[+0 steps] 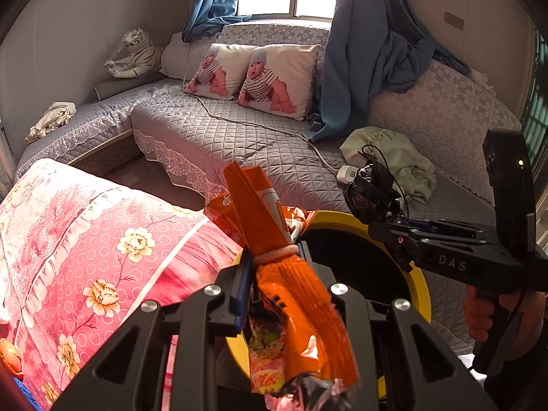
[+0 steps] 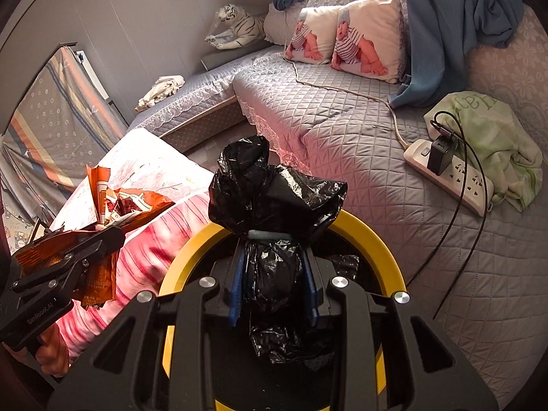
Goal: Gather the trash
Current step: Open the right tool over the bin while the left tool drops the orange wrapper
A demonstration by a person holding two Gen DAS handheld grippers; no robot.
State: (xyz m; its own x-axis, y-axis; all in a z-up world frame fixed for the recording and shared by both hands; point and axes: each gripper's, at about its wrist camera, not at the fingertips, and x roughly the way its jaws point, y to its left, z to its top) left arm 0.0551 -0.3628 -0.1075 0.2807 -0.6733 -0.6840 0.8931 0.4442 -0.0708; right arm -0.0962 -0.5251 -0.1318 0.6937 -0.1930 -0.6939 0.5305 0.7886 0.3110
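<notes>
My left gripper (image 1: pixel 274 257) is shut on a bunch of crumpled orange snack wrappers (image 1: pixel 260 212), which stick out above and below the fingers. My right gripper (image 2: pixel 272 253) is shut on a scrunched black plastic bag (image 2: pixel 274 195). Both hang over the dark mouth of a yellow-rimmed bin (image 2: pixel 370 239), whose rim (image 1: pixel 342 217) also shows in the left wrist view. There the right gripper (image 1: pixel 387 219) comes in from the right with the black bag (image 1: pixel 371 191), a hand on its handle. In the right wrist view the left gripper (image 2: pixel 85 243) and orange wrappers (image 2: pixel 116 202) sit at the left.
A pink floral quilt (image 1: pixel 85 239) lies left of the bin. Behind it is a grey quilted sofa (image 1: pixel 239 144) with two printed pillows (image 1: pixel 274 78), a white power strip (image 2: pixel 448 174) with a charger and cables, a green cloth (image 2: pixel 496 144) and a hanging blue curtain (image 1: pixel 359 68).
</notes>
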